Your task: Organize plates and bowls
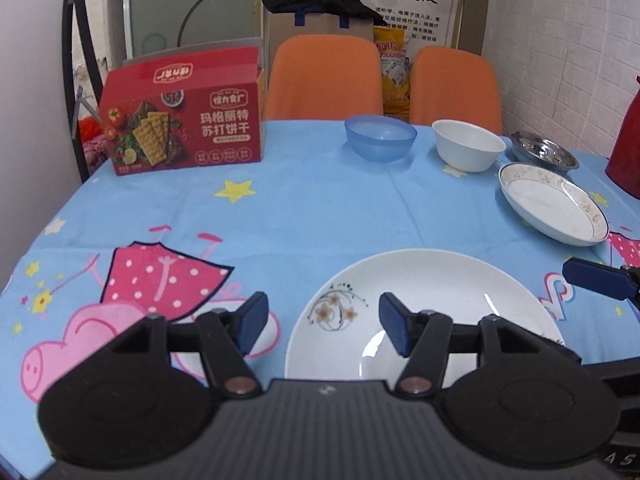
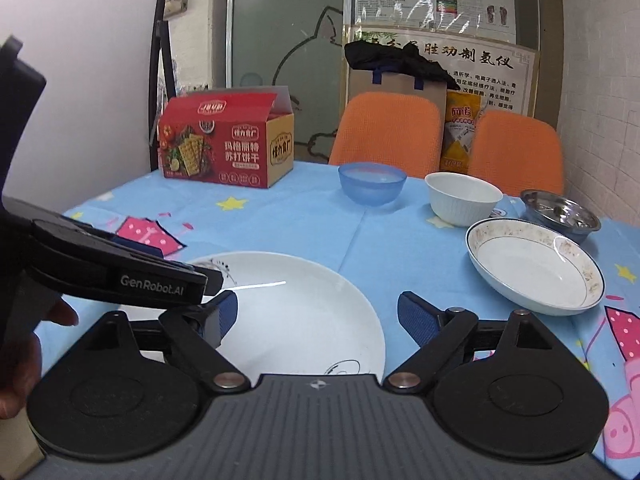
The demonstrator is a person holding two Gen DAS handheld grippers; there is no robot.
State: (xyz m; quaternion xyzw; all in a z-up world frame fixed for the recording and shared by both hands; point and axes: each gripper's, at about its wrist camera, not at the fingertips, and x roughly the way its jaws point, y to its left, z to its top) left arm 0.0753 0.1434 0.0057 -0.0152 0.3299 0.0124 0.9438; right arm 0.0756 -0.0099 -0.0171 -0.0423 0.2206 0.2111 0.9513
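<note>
A large white plate with a flower print (image 1: 432,304) (image 2: 296,312) lies on the near part of the table. My left gripper (image 1: 324,326) is open and empty, its jaws straddling the plate's left rim. My right gripper (image 2: 316,318) is open and empty above the plate's right part; one of its fingers (image 1: 596,282) shows at the right edge of the left wrist view. A gold-rimmed shallow dish (image 1: 554,208) (image 2: 536,270) lies to the right. Behind stand a blue plastic bowl (image 1: 380,138) (image 2: 372,182), a white bowl (image 1: 468,144) (image 2: 462,198) and a steel bowl (image 1: 544,154) (image 2: 560,210).
A red cracker box (image 1: 184,120) (image 2: 224,144) stands at the back left of the table with the blue cartoon cloth (image 1: 280,208). A red jug (image 1: 628,140) stands at the right edge. Two orange chairs (image 1: 324,76) are behind the table. The left gripper's body (image 2: 120,276) crosses the right wrist view.
</note>
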